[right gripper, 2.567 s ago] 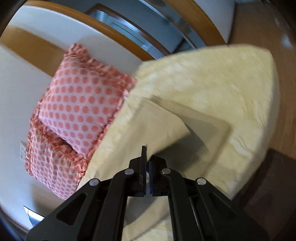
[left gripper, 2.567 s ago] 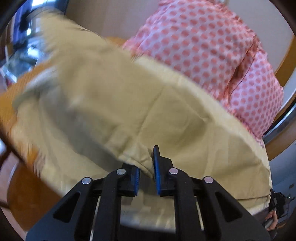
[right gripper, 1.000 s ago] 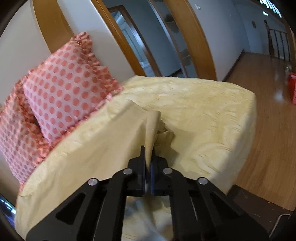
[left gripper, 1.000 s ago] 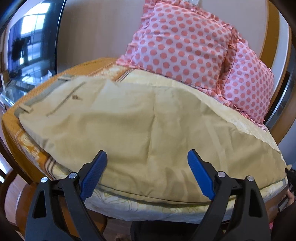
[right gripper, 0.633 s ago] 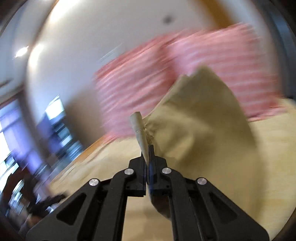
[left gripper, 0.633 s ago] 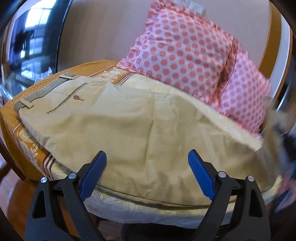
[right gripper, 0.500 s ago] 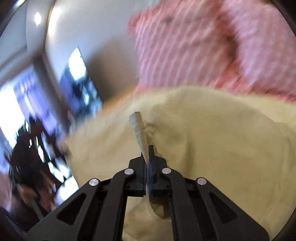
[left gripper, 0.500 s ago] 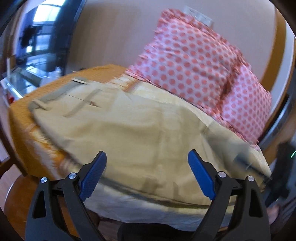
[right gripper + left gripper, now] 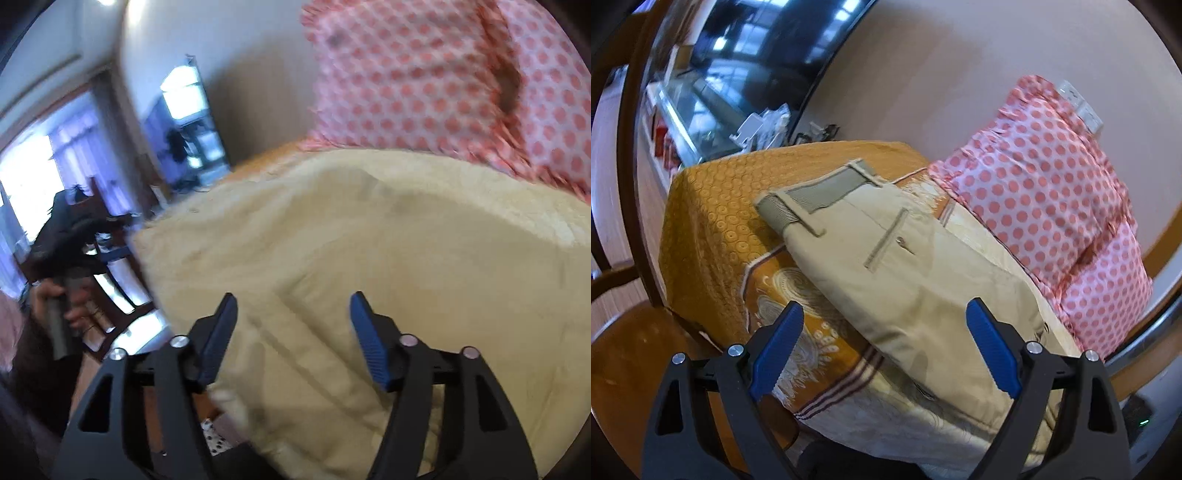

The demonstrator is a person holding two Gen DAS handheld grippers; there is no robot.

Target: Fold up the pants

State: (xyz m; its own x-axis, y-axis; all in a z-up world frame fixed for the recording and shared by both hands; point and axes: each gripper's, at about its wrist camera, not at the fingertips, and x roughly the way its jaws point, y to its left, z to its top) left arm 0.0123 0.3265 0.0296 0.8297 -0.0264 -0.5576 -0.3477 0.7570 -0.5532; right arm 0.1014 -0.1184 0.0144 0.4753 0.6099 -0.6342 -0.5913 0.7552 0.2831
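Observation:
Khaki pants (image 9: 916, 280) lie flat on the bed, waistband (image 9: 816, 194) at the far left with a back pocket and button showing. My left gripper (image 9: 884, 345) is open and empty, hovering just above the near edge of the pants. In the right wrist view the pants (image 9: 325, 266) lie spread under my right gripper (image 9: 291, 328), which is open and empty above a hem edge. The view is blurred.
Two pink polka-dot pillows (image 9: 1045, 184) lean against the wall behind the pants, also in the right wrist view (image 9: 436, 77). An orange patterned bedspread (image 9: 713, 221) covers the bed's left end. A wooden chair (image 9: 613, 266) stands left of the bed. Dark furniture (image 9: 74, 236) stands beyond.
My right gripper has swung the pant leg across toward the waistband side and opened, letting go of it. My left gripper stayed open and turned left toward the waistband.

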